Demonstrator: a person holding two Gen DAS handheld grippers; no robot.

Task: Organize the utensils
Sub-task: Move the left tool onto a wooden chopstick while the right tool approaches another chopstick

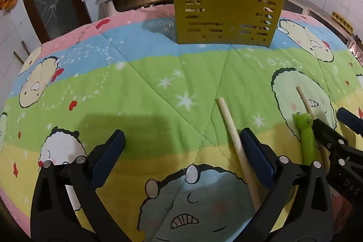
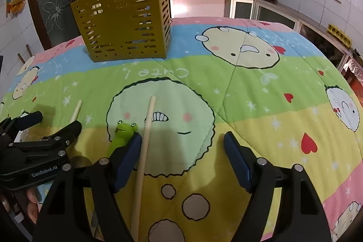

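Left wrist view: the left tool point(image 1: 182, 152) hangs released over the counter, which a cartoon-print quilt point(image 1: 145, 83) covers, its two blue-padded fingers point(image 1: 109, 151) spread wide with nothing between them. A pale wooden stick point(image 1: 238, 151) lies on the quilt just inside the right-hand finger, running away from the camera. Farther right lie a green frog-headed utensil point(image 1: 306, 135) and a thinner stick point(image 1: 306, 101), side by side; the right tool point(image 1: 338, 124) sits at them, also spread. The yellow slotted holder point(image 1: 226, 1) stands upright at the far side of the quilt, with stick ends showing above its rim.

Right wrist view: the right tool point(image 2: 182, 152) is released — the thinner stick point(image 2: 145, 146) lies between its fingers, close against the left-hand pad point(image 2: 127, 160), ungripped. The frog utensil point(image 2: 121, 135) lies just outside that pad. The left tool point(image 2: 52, 121) appears at the left edge beside the other stick point(image 2: 76, 111). The holder point(image 2: 127, 22) stands beyond, well apart.
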